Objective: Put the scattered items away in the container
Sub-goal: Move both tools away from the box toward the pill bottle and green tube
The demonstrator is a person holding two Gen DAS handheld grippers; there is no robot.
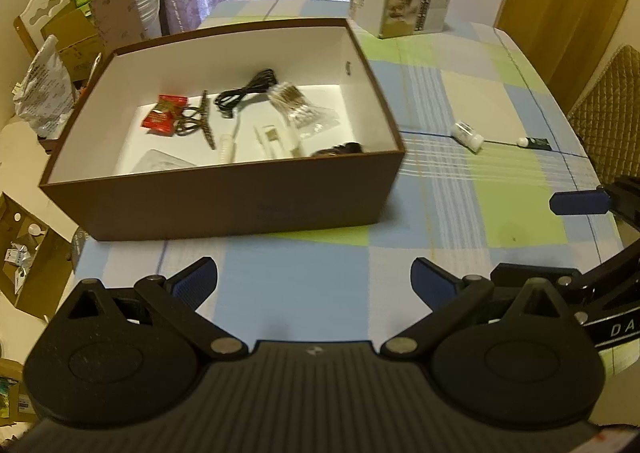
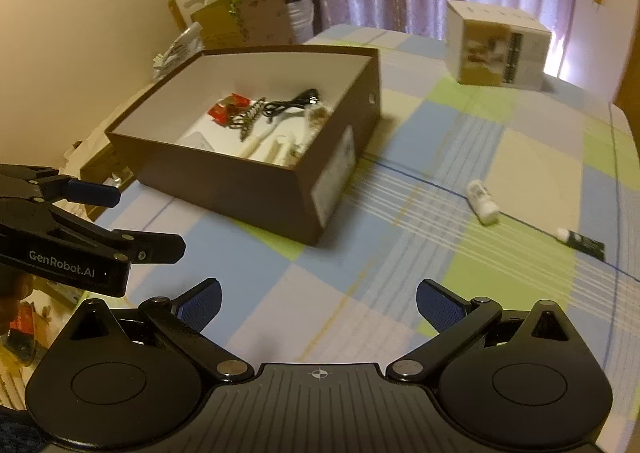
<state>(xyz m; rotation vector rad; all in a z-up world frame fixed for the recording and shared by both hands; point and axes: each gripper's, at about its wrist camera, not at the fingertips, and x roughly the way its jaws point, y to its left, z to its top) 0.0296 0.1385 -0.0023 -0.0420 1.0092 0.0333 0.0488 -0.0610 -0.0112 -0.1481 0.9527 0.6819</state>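
Holding my left gripper point(image 1: 314, 283) and right gripper point(image 2: 318, 303) spread apart and empty above the counter point(image 1: 296, 281), I see a small white bottle point(image 2: 483, 201) and dark tube point(image 2: 582, 240) lying loose, right of the brown box point(image 1: 224, 209). Both could roll away if nudged. Inside the box: black cable point(image 1: 246, 91), red packet point(image 1: 164, 115), other bits.

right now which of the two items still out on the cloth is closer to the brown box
The white bottle, lying on its side. The dark tube with a white cap lies farther out, beyond it from the brown box.
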